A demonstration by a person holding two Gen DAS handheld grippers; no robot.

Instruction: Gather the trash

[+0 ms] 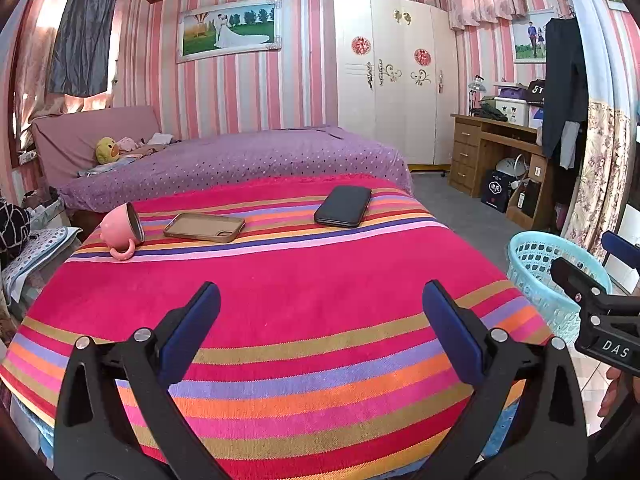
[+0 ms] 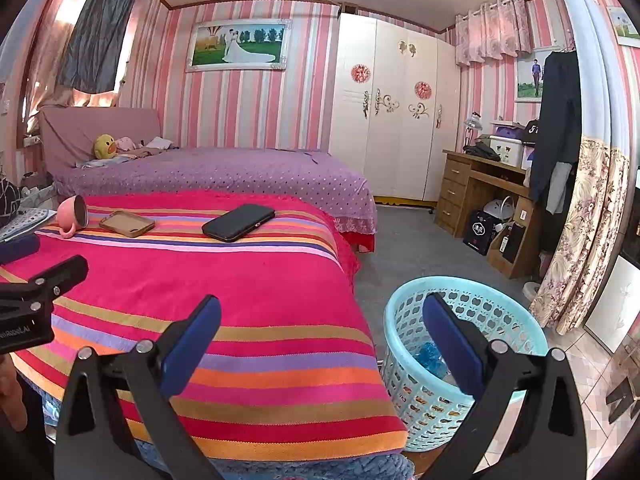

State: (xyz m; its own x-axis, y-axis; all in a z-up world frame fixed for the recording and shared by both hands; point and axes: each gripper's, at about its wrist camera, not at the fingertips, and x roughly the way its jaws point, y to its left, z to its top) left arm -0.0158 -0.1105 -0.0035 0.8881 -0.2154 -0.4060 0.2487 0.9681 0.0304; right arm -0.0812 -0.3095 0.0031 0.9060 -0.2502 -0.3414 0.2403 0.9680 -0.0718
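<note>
A light blue plastic basket (image 2: 404,344) stands on the floor at the right of the striped table (image 2: 260,304); blue crumpled trash (image 2: 430,354) lies inside it. My right gripper (image 2: 320,340) is open and empty, one finger over the table edge, the other over the basket. My left gripper (image 1: 320,328) is open and empty above the near part of the striped table (image 1: 300,280). The basket (image 1: 536,276) shows at the right of the left wrist view, partly behind the right gripper (image 1: 592,292).
On the table's far side lie a tipped pink mug (image 1: 120,232), a brown phone case (image 1: 204,227) and a black phone (image 1: 343,205). Behind is a purple bed (image 1: 240,160). A wooden desk (image 2: 480,196) and white wardrobe (image 2: 392,108) stand at right.
</note>
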